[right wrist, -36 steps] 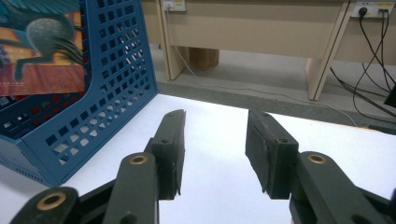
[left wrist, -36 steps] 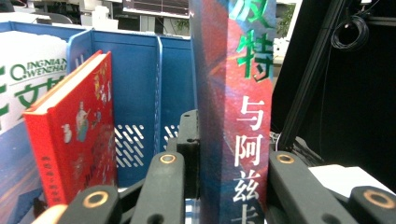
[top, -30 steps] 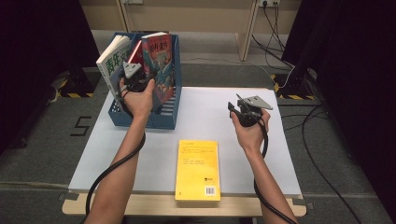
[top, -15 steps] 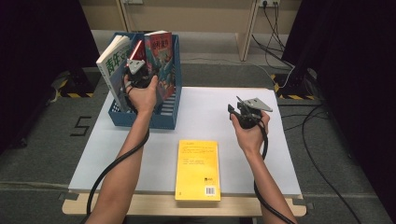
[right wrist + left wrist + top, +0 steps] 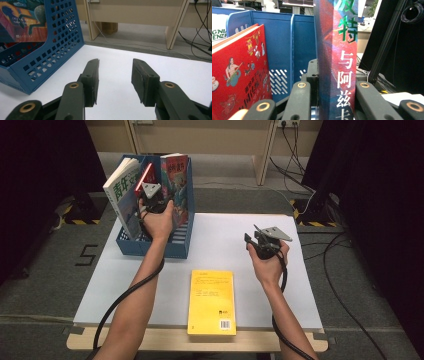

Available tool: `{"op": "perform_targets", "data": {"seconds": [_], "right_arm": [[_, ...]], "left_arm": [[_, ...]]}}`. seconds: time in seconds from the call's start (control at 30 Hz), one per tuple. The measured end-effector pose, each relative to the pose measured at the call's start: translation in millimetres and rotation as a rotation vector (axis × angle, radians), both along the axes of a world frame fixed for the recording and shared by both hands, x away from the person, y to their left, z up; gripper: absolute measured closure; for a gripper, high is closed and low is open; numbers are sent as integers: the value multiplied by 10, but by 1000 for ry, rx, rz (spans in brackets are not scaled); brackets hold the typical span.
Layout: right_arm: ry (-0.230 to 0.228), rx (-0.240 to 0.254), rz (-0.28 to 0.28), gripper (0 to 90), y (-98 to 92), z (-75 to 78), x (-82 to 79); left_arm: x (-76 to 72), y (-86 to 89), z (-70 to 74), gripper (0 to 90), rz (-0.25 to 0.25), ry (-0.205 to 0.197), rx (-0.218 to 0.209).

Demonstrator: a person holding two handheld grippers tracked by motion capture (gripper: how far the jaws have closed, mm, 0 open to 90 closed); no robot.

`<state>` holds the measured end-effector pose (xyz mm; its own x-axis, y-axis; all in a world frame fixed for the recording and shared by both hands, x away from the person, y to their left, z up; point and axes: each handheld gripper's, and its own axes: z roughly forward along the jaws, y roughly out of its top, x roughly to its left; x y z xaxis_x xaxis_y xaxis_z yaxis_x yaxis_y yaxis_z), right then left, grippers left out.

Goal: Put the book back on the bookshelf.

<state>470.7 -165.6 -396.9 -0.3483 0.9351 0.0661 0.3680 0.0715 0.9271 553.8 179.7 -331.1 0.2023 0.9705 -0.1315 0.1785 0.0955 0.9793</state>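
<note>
Little differs from second ago: both hands hold same spots. Left gripper (image 5: 151, 200) clamps spine of dark red-blue book (image 5: 336, 57), upright in blue perforated plastic file rack (image 5: 176, 245) at table's back-left, red picture book (image 5: 238, 72) beside. Right gripper (image 5: 114, 80) agape, empty, over bare white table (image 5: 305, 285). Glossy yellow paperback (image 5: 212, 301) flat near front edge.

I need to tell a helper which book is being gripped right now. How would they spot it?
Find the blue file box at the table's far left corner. Three books stand in it; take the rightmost, the dark book clamped in the left gripper. Its neighbours are a red book and a white book.
</note>
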Motion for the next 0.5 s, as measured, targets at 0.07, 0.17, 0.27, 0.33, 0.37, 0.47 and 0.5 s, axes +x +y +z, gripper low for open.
{"op": "perform_targets", "data": {"seconds": [0.07, 0.17, 0.27, 0.33, 0.37, 0.47, 0.5], "right_arm": [[3, -1, -1, 580, -6, -2, -1], [0, -4, 1, 581, -4, -6, 1], [0, -3, 0, 580, -3, -12, 2], [4, -1, 0, 581, -6, -15, 2], [5, 0, -1, 580, -7, -17, 3], [11, 1, 0, 580, -3, -28, 4], [12, -2, -1, 580, -4, -30, 4]], "left_arm": [[10, -3, -4, 745, 4, 1, 2], [25, -11, -20, 745, 9, 0, 0], [41, -12, -31, 745, 11, 2, 7], [51, -14, -39, 745, 15, 1, 7], [55, -14, -45, 745, 17, 0, 7], [71, -14, -60, 745, 19, 5, 9], [76, -16, -64, 745, 20, 6, 13]]}}
